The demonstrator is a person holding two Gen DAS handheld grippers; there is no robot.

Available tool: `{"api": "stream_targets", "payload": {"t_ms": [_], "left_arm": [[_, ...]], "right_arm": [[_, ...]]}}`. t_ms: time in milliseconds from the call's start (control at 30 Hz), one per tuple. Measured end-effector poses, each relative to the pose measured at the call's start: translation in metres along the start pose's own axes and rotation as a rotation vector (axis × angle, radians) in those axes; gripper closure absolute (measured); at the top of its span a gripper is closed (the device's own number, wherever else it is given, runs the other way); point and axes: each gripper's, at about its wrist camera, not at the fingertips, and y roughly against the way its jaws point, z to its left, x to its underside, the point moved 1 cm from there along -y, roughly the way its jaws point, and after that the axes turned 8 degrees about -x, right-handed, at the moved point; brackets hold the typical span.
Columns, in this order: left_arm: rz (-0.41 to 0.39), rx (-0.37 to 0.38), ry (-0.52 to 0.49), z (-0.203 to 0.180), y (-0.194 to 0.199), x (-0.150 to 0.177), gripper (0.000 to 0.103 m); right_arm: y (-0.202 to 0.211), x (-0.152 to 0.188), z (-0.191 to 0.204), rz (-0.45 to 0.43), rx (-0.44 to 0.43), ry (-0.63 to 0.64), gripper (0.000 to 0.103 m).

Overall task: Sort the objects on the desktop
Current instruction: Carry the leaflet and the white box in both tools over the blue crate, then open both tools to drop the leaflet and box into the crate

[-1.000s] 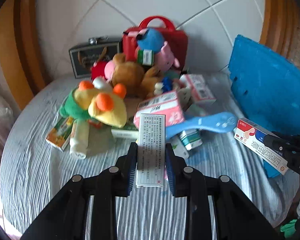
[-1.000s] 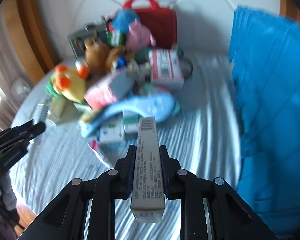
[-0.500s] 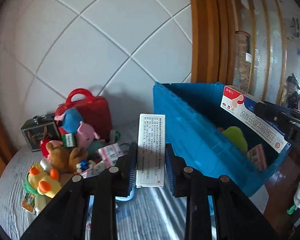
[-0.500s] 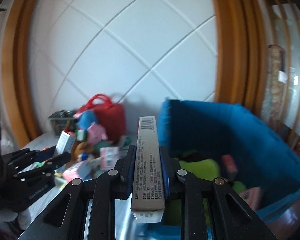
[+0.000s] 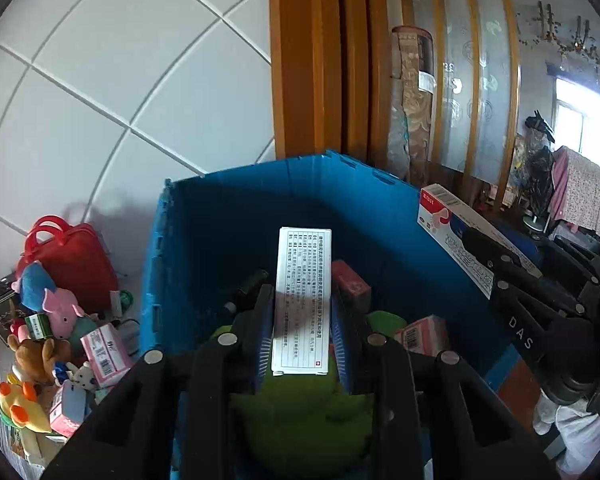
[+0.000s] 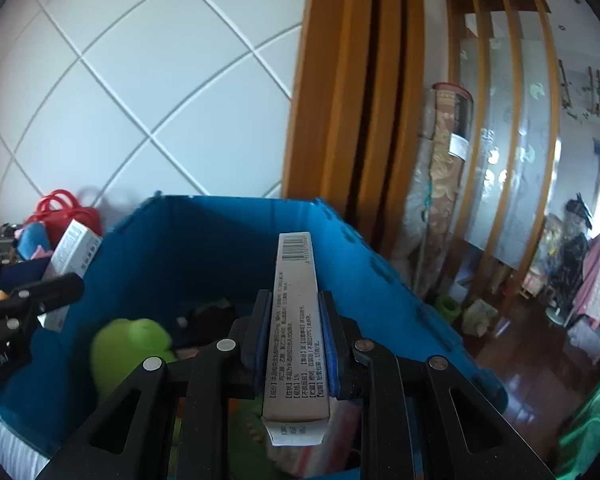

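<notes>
Blue bin (image 5: 236, 216) as reference: left gripper (image 5: 302, 332) clamped on white carton (image 5: 303, 296), right gripper (image 6: 294, 336) clamped on tan carton (image 6: 296, 320), both above bin opening, narrow-face grips, probably for clean drop. Remaining toys (image 5: 48, 320) left of bin.

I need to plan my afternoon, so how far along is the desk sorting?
Partway. Done: the blue bin already holds a green plush and some pink boxes. In hand: the left hand-held gripper grips a white box and the right hand-held gripper a beige box, both over the bin, not yet released. Left: the plush toys, red case and boxes on the table.
</notes>
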Motion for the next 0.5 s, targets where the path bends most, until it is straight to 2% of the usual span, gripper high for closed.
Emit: {"api": "stream_targets", "payload": {"t_ms": [67,267,467,500], "left_arm": [[0.018,0.01,-0.022,-0.017,-0.01,-0.001,0.076],[0.049,0.023,-0.058,-0.048,-0.029,-0.003,0.076],[0.057,0.011,-0.073,-0.06,-0.038,-0.003,0.076],[0.06,0.01,-0.069,-0.06,-0.038,-0.003,0.072]], "right_arm": [[-0.005,0.004,-0.017,0.013,0.012,-0.001,0.081],[-0.028,0.014,-0.035,0.064,0.025,0.008,0.081],[-0.041,0.023,-0.045,0.085,0.037,0.017,0.081],[-0.042,0.024,-0.046,0.087,0.038,0.018,0.081]]}}
